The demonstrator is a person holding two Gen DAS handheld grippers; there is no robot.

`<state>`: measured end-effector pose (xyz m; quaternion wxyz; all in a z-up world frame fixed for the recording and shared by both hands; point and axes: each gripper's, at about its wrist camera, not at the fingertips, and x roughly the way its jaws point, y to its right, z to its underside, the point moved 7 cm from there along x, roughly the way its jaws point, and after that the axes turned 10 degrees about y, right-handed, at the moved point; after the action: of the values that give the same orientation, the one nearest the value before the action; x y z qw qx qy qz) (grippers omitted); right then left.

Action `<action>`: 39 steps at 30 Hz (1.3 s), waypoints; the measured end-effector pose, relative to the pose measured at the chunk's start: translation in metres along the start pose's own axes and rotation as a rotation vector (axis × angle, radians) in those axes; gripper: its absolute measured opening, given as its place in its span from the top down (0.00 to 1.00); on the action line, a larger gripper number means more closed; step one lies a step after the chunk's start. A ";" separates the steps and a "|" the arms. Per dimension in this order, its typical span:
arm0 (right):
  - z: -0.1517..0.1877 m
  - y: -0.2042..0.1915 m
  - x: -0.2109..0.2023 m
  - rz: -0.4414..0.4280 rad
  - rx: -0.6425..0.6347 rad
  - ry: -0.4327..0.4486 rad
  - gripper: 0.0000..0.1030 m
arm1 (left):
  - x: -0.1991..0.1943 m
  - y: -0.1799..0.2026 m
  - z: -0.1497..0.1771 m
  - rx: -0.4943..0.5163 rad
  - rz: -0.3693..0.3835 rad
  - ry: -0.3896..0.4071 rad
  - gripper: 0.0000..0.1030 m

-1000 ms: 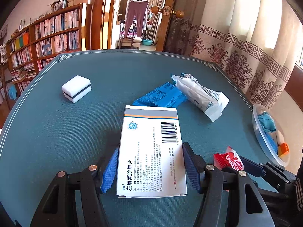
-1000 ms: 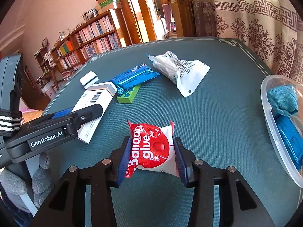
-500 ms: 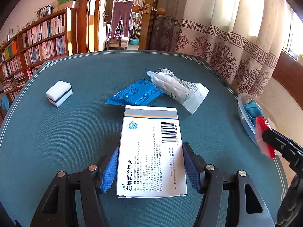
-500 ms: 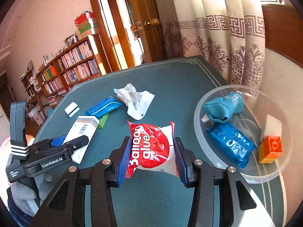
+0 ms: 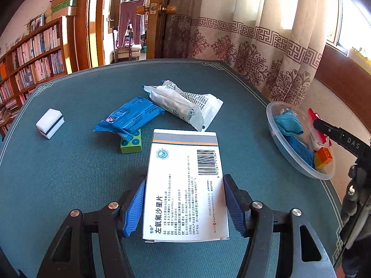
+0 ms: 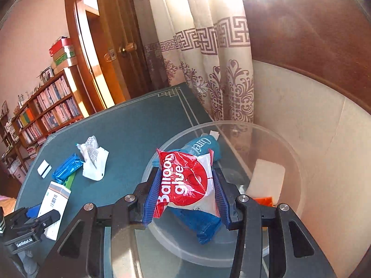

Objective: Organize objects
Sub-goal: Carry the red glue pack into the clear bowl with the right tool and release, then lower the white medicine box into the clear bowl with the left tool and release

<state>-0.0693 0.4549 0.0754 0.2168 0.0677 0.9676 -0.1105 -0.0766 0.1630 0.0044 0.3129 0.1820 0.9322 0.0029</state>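
My left tool (image 5: pixel 184 205) is matte black plastic with ribbed blue pads (image 5: pixel 134 210) and round silver screws on its finger arms. My right tool (image 6: pixel 186 199) matches it, and my grey glove (image 6: pixel 29 265) shows beneath white "GenRobot.AI" lettering.

A bookshelf (image 5: pixel 34 53) of books, a patterned curtain (image 5: pixel 262 46) and a wooden door (image 6: pixel 97 53) ring the room

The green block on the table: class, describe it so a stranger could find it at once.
On the teal table, look beside the white medicine box, toward the bookshelf side. There the green block sits half under the blue packet. It alone is green, with dark round studs on top.
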 end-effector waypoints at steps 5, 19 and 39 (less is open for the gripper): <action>-0.008 0.019 0.019 0.039 0.015 0.004 0.52 | 0.003 0.014 -0.001 0.019 0.019 -0.010 0.35; -0.005 0.035 -0.008 0.057 0.027 0.068 0.40 | 0.008 0.069 -0.007 0.097 0.106 -0.028 0.35; 0.010 0.055 -0.071 0.065 -0.029 0.135 0.40 | 0.024 0.177 -0.027 0.186 0.313 -0.039 0.35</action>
<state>0.0081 0.5000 0.0873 0.1555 0.1034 0.9788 -0.0844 -0.0506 0.3398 0.0335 0.3084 0.3528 0.8826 -0.0382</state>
